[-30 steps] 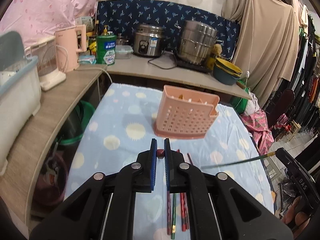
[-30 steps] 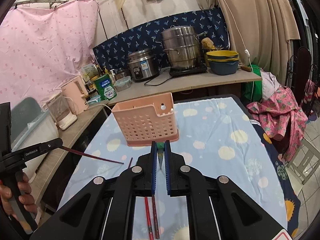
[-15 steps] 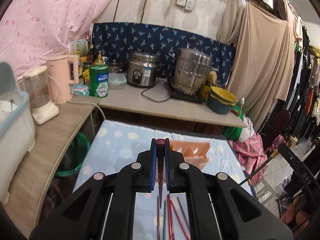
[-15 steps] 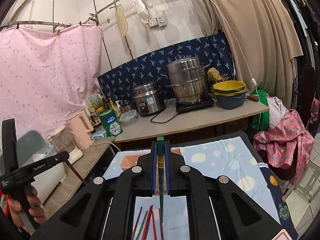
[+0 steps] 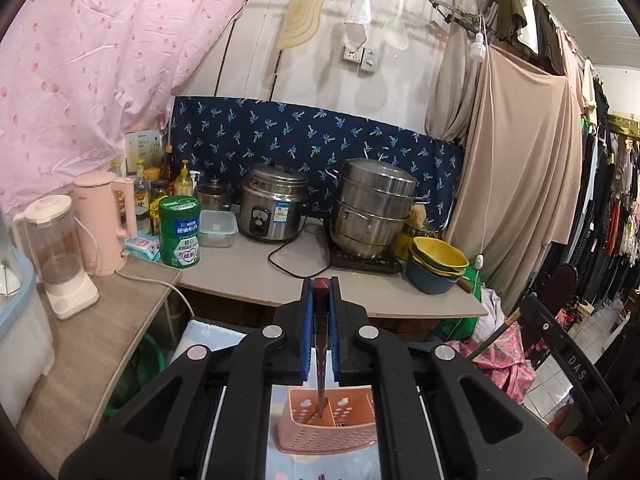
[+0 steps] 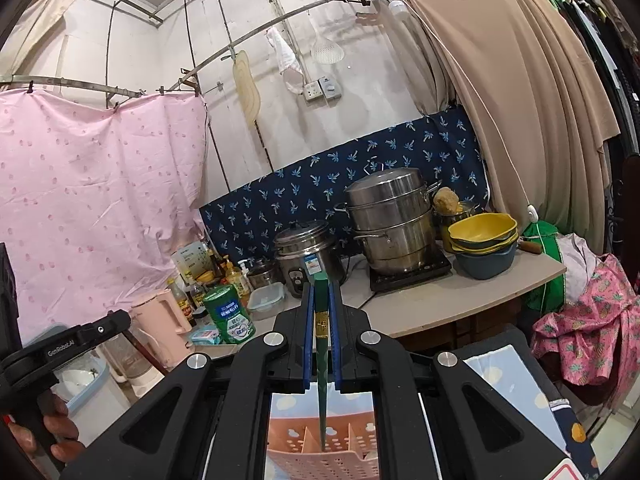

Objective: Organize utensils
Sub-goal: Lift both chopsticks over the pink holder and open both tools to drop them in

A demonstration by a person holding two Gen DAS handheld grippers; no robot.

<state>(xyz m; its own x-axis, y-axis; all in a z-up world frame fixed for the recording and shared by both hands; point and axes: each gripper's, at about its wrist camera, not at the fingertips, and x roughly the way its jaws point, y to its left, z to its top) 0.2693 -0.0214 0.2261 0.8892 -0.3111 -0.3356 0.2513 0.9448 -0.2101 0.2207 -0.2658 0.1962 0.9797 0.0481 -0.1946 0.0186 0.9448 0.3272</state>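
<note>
- Left gripper (image 5: 320, 300) clamps 1 red chopstick (image 5: 321, 364) near its thick end, tip above the pink basket (image 5: 326, 426).
- Right gripper (image 6: 321, 300) likewise pinches 1 green chopstick (image 6: 322, 384) over the basket.
- Both look light, stiff, probably slippery.

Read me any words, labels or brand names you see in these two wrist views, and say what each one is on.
"GenRobot.AI": side of the left gripper, seen in the right wrist view.
"DAS": black chair frame, lettering running down it.
"Nestle": green can; its other characters are too small to read.
Rice cooker sticker: blurred.
</note>
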